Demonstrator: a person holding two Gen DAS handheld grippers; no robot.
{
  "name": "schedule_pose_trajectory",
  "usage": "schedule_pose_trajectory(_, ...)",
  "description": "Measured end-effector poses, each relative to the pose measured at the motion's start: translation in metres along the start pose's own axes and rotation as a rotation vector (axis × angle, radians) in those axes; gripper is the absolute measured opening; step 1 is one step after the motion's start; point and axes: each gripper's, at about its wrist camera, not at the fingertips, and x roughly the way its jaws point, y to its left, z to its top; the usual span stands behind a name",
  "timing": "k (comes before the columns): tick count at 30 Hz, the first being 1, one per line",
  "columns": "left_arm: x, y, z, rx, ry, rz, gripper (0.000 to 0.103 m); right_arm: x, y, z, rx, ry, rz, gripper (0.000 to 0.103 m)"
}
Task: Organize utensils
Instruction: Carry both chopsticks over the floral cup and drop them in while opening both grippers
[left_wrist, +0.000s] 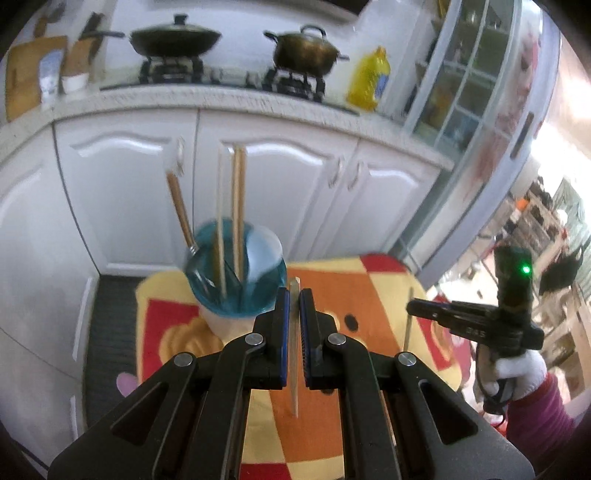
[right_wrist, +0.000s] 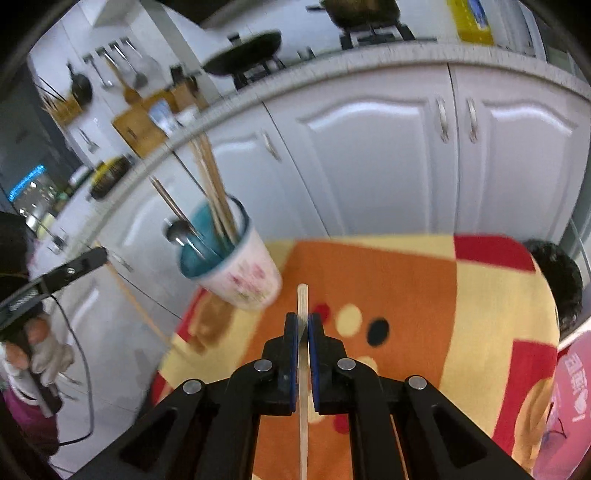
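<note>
I've got a chopstick clenched in each gripper: left gripper (left_wrist: 294, 295) on one chopstick (left_wrist: 293, 347), right gripper (right_wrist: 303, 320) on the other (right_wrist: 303, 373). The cup (left_wrist: 236, 273), already holding utensils, sits far left on the mat (left_wrist: 369, 288). Next, I reckon, each stick goes above the rim, tip down, then gets released.

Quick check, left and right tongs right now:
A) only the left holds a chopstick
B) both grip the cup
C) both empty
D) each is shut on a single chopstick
D: the left tongs are closed on one pale chopstick, and the right tongs on another chopstick; the cup stands apart on the cloth, holding more utensils.
</note>
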Motion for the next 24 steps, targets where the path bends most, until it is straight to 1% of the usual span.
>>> schedule_pose_trajectory(8, -0.036, 0.007, 0.04, -0.003, -0.114, 0.022, 0.004, -0.032, 0.051, 0.063, -0.077, -0.167, 0.072, 0.005)
schedule_pose_trajectory(12, -0.048, 0.01, 0.063, 0.007, -0.178, 0.05, 0.004, -0.033, 0.078, 0.092, -0.123, -0.223, 0.077, 0.005)
schedule_pose_trajectory(15, -0.05, 0.015, 0.078, 0.015, -0.21, 0.085, 0.004, -0.029, 0.099, 0.113, -0.157, -0.251, 0.078, 0.005)
schedule_pose_trajectory(17, -0.049, 0.019, 0.087, 0.024, -0.226, 0.115, 0.004, -0.021, 0.114, 0.128, -0.186, -0.271, 0.061, 0.005)
schedule_pose_trajectory(21, -0.039, 0.029, 0.099, 0.031, -0.242, 0.171, 0.004, -0.003, 0.125, 0.15, -0.192, -0.289, 0.056, 0.005)
schedule_pose_trajectory(24, -0.028, 0.035, 0.104, 0.028, -0.241, 0.184, 0.004, 0.016, 0.131, 0.162, -0.203, -0.295, 0.045, 0.005)
